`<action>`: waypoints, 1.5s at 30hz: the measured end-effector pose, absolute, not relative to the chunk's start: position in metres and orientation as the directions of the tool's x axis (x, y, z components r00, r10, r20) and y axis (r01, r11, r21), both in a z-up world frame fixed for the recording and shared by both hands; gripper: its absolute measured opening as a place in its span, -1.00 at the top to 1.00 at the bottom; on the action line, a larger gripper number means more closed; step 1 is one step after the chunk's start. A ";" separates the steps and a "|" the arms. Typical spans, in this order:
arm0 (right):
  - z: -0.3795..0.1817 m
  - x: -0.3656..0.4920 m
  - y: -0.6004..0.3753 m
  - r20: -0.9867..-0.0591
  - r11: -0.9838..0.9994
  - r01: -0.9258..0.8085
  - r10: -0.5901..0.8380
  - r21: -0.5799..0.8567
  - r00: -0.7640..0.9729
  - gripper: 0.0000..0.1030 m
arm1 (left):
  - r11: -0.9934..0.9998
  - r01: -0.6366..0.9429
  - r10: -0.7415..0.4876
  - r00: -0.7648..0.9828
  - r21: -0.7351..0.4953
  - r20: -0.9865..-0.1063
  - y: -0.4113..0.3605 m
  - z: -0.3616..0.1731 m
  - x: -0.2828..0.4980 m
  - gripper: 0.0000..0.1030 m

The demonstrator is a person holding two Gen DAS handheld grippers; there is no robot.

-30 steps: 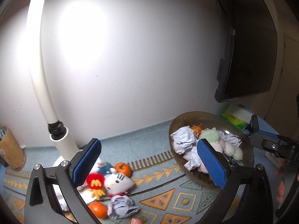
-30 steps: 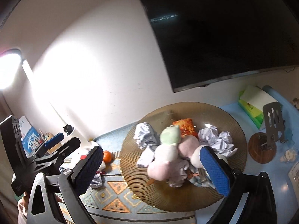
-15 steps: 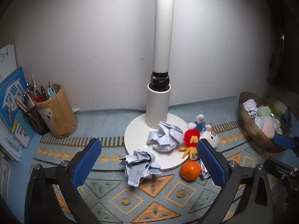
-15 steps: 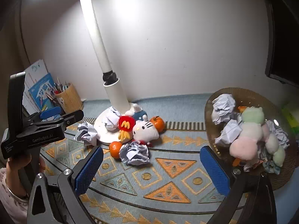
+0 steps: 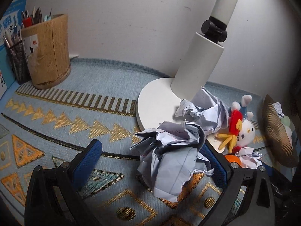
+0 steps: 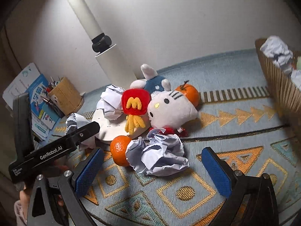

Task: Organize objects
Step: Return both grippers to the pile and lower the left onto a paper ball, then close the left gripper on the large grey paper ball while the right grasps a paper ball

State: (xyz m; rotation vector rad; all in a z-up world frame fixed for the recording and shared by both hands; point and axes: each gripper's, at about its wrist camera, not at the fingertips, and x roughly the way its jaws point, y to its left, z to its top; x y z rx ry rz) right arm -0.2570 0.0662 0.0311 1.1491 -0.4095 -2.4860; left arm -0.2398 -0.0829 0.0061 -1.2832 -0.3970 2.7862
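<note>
Left wrist view
- left gripper [image 5: 148, 162]: jaws wide, nothing held; low over the patterned mat [image 5: 62, 124].
- target, judged: crumpled paper ball [image 5: 169, 158], between the fingers, crowded toward the right-hand pad at about 3 o'clock; contact with that pad cannot be told.
- ball's shape: irregular lump, long axis roughly 12 to 6 o'clock; no clear facing.
- beyond it: second paper wad [image 5: 203, 111] on the lamp base [image 5: 156, 101], at 1 o'clock.
- far right, 3 o'clock: woven basket [image 5: 276, 131], judged the drop place.

Right wrist view
- right gripper [image 6: 150, 171]: jaws wide, empty.
- nearest thing: another paper ball [image 6: 160, 154] on the mat, just ahead at 12 o'clock, touching an orange [image 6: 120, 150] at its 9 o'clock.
- its long axis: roughly 9 to 3 o'clock, across the jaw gap.
- behind: white cat plush [image 6: 171, 111], red fries plush [image 6: 135, 103].
- basket rim [image 6: 278, 86]: 2 o'clock, well apart.
- which hand nearer: each has its own ball; the left looks ready to close first.
</note>
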 end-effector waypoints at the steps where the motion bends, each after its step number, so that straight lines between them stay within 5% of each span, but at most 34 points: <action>1: 0.033 -0.256 0.073 -0.628 -0.869 0.206 -0.471 0.449 -0.619 -1.00 | -0.964 0.062 0.153 -0.667 -0.259 -0.729 -0.084 0.008 -0.240 -0.99; 5: 0.029 -0.254 0.097 -0.538 -0.787 0.189 -0.555 0.588 -0.635 -1.00 | -0.959 0.062 0.166 -0.669 -0.277 -0.725 -0.083 0.005 -0.242 -0.99; 12: 0.033 -0.255 0.085 -0.585 -0.831 0.185 -0.510 0.525 -0.630 -1.00 | -0.981 0.071 0.094 -0.643 -0.182 -0.760 -0.066 0.003 -0.251 -0.99; 45: 0.036 -0.259 0.066 -0.611 -0.855 0.189 -0.483 0.483 -0.627 -0.93 | -0.973 0.081 0.112 -0.655 -0.217 -0.747 -0.043 0.006 -0.284 -0.99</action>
